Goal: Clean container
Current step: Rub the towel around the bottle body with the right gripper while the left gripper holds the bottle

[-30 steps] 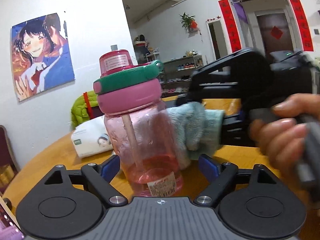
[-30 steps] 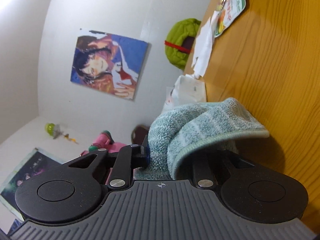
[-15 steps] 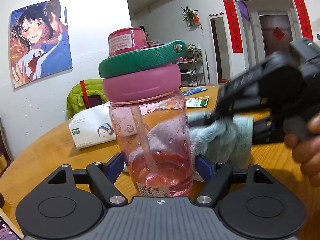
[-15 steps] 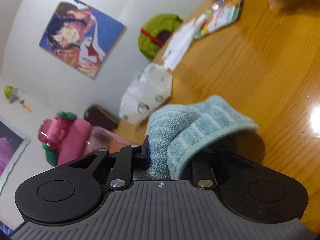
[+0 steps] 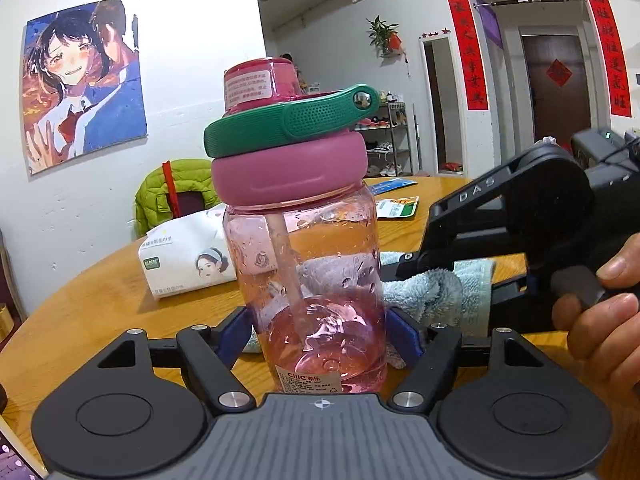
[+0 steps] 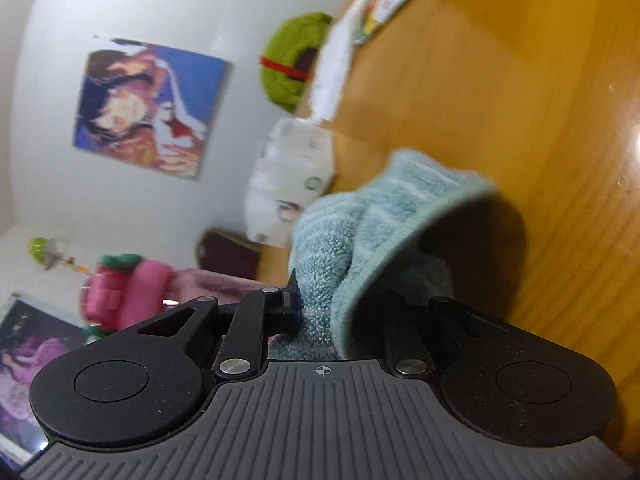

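A clear pink water bottle point(image 5: 316, 280) with a pink lid and a green carry strap point(image 5: 292, 124) stands upright. My left gripper point(image 5: 320, 332) is shut on its lower body. My right gripper point(image 5: 452, 276) comes in from the right, shut on a light blue towel point(image 5: 436, 292) that lies against the bottle's right side, low down. In the right wrist view the towel point(image 6: 360, 232) fills the jaws of my right gripper point(image 6: 340, 312) and the bottle point(image 6: 152, 288) lies blurred at the left.
A round wooden table point(image 5: 92, 312) is under everything. A white tissue pack point(image 5: 184, 256) sits behind the bottle at the left. Flat packets point(image 5: 396, 206) lie further back. A chair with a green jacket point(image 5: 168, 196) stands by the wall.
The bottle has come upright and closer in the left view. The right gripper with the towel has moved down the bottle's right side, and its view has rolled.
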{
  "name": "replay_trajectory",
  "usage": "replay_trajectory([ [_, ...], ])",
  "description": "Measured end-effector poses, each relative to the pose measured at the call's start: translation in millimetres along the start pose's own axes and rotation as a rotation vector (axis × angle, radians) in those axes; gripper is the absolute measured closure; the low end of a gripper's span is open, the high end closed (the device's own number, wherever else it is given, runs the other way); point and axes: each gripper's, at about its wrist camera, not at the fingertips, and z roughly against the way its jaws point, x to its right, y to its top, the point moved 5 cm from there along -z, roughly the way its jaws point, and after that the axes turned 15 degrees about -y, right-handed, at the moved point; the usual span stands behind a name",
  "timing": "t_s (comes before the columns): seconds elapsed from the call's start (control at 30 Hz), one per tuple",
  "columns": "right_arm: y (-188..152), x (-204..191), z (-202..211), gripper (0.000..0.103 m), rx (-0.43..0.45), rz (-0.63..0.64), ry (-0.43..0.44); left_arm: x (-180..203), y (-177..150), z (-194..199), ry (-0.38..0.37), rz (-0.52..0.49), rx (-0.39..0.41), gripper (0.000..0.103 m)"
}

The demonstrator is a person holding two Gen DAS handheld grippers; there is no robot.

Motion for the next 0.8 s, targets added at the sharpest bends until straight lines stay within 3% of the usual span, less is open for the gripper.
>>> replay_trajectory([
  [0.03,0,-1,-1,0.084,0.002,0.009,-0.015,0,0,0,0.0,0.0,0.0,0.032],
  [0.07,0,-5,5,0.084,0.028,0.009,0.033,0,0,0,0.0,0.0,0.0,0.032],
  [0.2,8,-21,33,0.084,0.079,-0.039,0.358,1,-2,-3,0.0,-0.002,0.0,0.032],
  [0.8,5,-19,27,0.082,0.047,-0.06,0.28,2,0,-7,-0.012,-0.005,0.003,0.032],
])
